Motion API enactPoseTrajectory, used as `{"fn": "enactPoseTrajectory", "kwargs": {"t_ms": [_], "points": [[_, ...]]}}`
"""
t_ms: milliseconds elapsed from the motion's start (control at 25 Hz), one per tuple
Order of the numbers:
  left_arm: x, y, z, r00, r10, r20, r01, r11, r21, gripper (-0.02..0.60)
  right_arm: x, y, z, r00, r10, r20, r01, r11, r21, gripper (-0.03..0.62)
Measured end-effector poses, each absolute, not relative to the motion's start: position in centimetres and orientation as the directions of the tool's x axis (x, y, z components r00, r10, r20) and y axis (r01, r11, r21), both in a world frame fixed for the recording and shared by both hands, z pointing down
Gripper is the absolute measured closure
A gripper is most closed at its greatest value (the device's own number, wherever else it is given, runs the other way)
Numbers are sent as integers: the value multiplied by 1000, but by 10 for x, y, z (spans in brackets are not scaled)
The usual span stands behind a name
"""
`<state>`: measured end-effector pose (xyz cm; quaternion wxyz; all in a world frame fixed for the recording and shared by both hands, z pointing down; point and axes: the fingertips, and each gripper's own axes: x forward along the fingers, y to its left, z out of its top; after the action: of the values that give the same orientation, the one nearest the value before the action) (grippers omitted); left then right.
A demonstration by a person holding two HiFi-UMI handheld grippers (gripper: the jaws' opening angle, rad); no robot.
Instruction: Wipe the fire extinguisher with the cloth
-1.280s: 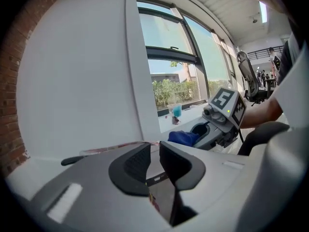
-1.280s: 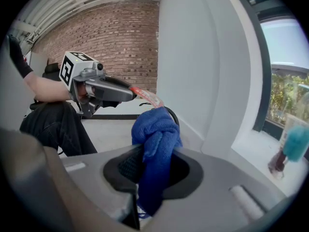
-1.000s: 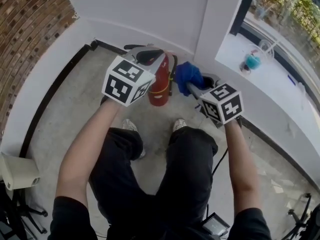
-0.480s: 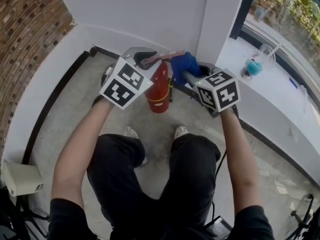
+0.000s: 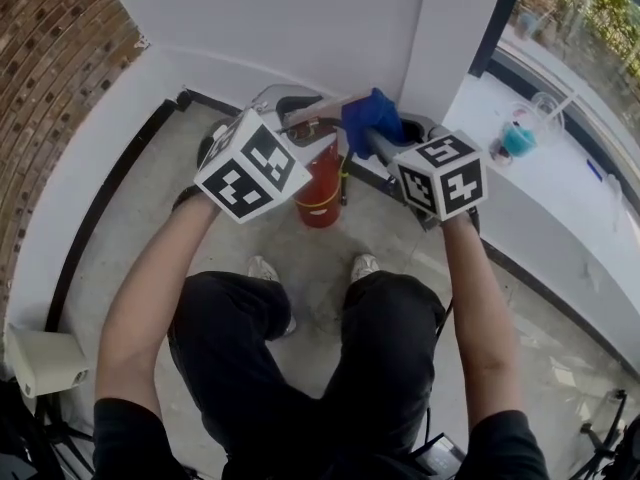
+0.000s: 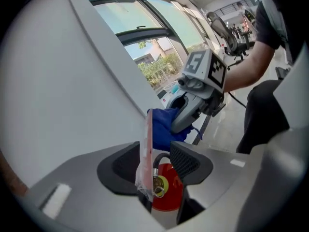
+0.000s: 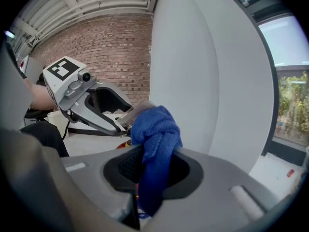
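A red fire extinguisher stands on the floor by the white wall. A clear plastic tag with a red card hangs from its head, beside the yellow gauge. My left gripper is above the extinguisher's head. Its jaws have just been opening, and the tag stands loose between them, nearer the left pad. In the head view my left gripper reaches in from the left. My right gripper is shut on a bunched blue cloth. It holds the blue cloth just right of the extinguisher's top.
A brick wall rises at the left and a white column at the right. A window ledge carries a cup with teal contents. The person's legs and shoes fill the floor below the extinguisher. A black cable runs at the right.
Both grippers have shifted toward the wall. The right one has carried the cloth up beside the extinguisher's head. The left gripper has rolled, and its jaws stand wider around the tag.
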<state>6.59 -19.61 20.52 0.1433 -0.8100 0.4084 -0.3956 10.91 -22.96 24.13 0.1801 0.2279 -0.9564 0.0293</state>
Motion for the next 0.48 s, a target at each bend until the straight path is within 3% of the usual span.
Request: {"fn": "enactPoseTrajectory", "kwargs": {"t_ms": [80,200,480], "points": [[60,-203,211,301,-791,533,-522,-604,-601,404,107,-229,239,-833,-424,356,-444,896,28,513],[47,-217,210,254,-820,513,-537,-561,-630,560,103,-228,235,-835,-419,356,-435,900,37,513],[18,-249,203,236,-837,494,-644,-515,-565,563,88,-224,241,-843,-376,385,-382,922,65,513]]}}
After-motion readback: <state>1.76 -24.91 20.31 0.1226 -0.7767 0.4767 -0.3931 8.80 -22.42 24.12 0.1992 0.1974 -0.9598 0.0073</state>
